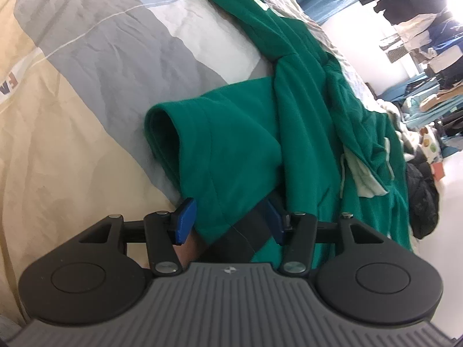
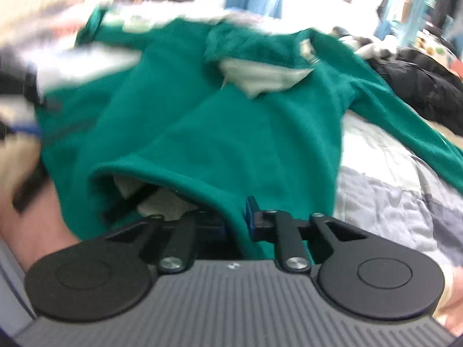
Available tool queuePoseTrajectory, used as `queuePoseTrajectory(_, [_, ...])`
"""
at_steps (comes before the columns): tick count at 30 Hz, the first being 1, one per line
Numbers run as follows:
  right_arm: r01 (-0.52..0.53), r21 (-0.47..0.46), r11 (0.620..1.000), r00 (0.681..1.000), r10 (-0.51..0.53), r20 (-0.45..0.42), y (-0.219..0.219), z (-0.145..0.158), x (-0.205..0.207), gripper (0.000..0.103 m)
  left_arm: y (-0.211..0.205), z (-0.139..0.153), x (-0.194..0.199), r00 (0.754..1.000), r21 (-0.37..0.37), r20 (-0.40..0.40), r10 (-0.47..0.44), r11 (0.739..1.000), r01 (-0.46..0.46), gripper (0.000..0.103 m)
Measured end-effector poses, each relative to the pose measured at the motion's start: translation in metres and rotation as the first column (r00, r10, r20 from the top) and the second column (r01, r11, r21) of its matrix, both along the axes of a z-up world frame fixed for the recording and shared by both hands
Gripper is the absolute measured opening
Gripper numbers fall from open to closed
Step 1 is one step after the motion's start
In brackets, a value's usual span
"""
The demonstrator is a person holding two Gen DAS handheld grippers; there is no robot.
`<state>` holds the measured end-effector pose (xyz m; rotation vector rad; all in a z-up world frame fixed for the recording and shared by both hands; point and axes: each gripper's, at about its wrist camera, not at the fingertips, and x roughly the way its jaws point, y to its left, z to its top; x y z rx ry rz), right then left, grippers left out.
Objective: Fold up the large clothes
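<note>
The green sweatshirt (image 2: 220, 121) lay spread on the bed (image 1: 86, 57), collar pointing away, hem nearest. The right hand-held gripper (image 2: 235, 219) pinched the hem. The left hand-held gripper (image 1: 228, 221) stood spread around a sleeve cuff (image 1: 185, 144).

Bed with grey-and-beige quilt (image 1: 95, 66), green sweatshirt (image 1: 303, 110), black jacket (image 2: 419, 86) lying on it

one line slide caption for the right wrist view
Right gripper shut on the hem of a green sweatshirt spread over a grey quilt.
</note>
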<state>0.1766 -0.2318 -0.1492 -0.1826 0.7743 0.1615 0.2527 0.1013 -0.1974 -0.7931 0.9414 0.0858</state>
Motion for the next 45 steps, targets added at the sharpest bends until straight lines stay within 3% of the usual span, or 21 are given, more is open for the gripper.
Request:
queuePoseTrajectory(3, [0.075,0.107,0.991,0.990,-0.087,0.112,-0.023,0.024,-0.008,0.011,-0.001,-0.001,-0.004,1.000,-0.048,0.012,-0.015,0.999,0.015,0.059])
queuePoseTrajectory(6, [0.161,0.197,0.967,0.958,-0.201,0.204,-0.050,0.043,-0.016,0.010,-0.003,-0.003,-0.008,0.999,-0.113,0.023,-0.039,0.993,0.041,0.059])
queuePoseTrajectory(9, [0.251,0.270,0.930,0.919,-0.316,0.235,-0.077,0.054,-0.018,0.010,-0.009,0.001,-0.011,0.998,-0.105,0.040,-0.054,0.993,0.058,0.059])
queuePoseTrajectory(14, [0.385,0.388,0.837,0.848,-0.487,0.209,-0.115,0.058,-0.025,0.009,-0.018,0.002,-0.012,0.996,-0.087,0.032,-0.080,0.993,0.083,0.059])
queuePoseTrajectory(18, [0.487,0.454,0.746,0.779,-0.606,0.160,-0.139,0.052,-0.029,0.009,-0.020,-0.004,-0.008,0.994,-0.135,0.014,-0.108,0.985,0.109,0.059])
queuePoseTrajectory(21, [0.519,0.477,0.710,0.736,-0.655,0.173,-0.148,0.054,-0.034,0.009,-0.022,-0.013,-0.005,0.991,-0.213,0.005,-0.131,0.969,0.129,0.059])
queuePoseTrajectory(25, [0.557,0.509,0.656,0.688,-0.707,0.160,-0.163,0.052,-0.034,0.009,-0.026,-0.027,0.000,0.989,-0.363,0.040,-0.143,0.920,0.148,0.059])
queuePoseTrajectory(28, [0.599,0.532,0.598,0.662,-0.744,0.091,-0.180,0.046,-0.034,0.010,-0.032,-0.031,0.004,0.988,-0.393,0.052,-0.143,0.907,0.152,0.059])
queuePoseTrajectory(31, [0.639,0.530,0.557,0.660,-0.751,-0.006,-0.190,0.036,-0.028,0.010,-0.034,-0.032,0.007,0.989,-0.357,0.039,-0.145,0.922,0.149,0.059])
queuePoseTrajectory(37, [0.644,0.504,0.576,0.697,-0.714,-0.075,-0.185,0.028,-0.023,0.015,-0.053,-0.030,0.014,0.980,-0.229,-0.007,-0.198,0.955,0.191,0.062])
queuePoseTrajectory(39, [0.646,0.515,0.563,0.706,-0.698,-0.122,-0.187,0.025,-0.023,0.024,-0.059,-0.030,0.015,0.976,-0.181,-0.018,-0.218,0.961,0.211,0.063])
queuePoseTrajectory(41, [0.637,0.533,0.556,0.720,-0.677,-0.154,-0.186,0.024,-0.025,0.043,-0.065,-0.031,0.015,0.973,-0.166,-0.017,-0.232,0.960,0.226,0.064])
queuePoseTrajectory(44, [0.618,0.543,0.568,0.733,-0.665,-0.138,-0.181,0.029,-0.032,0.066,-0.067,-0.038,0.017,0.973,-0.205,-0.008,-0.232,0.952,0.226,0.065])
queuePoseTrajectory(45, [0.612,0.551,0.568,0.732,-0.670,-0.123,-0.181,0.032,-0.035,0.069,-0.067,-0.041,0.018,0.975,-0.223,-0.006,-0.224,0.951,0.217,0.065])
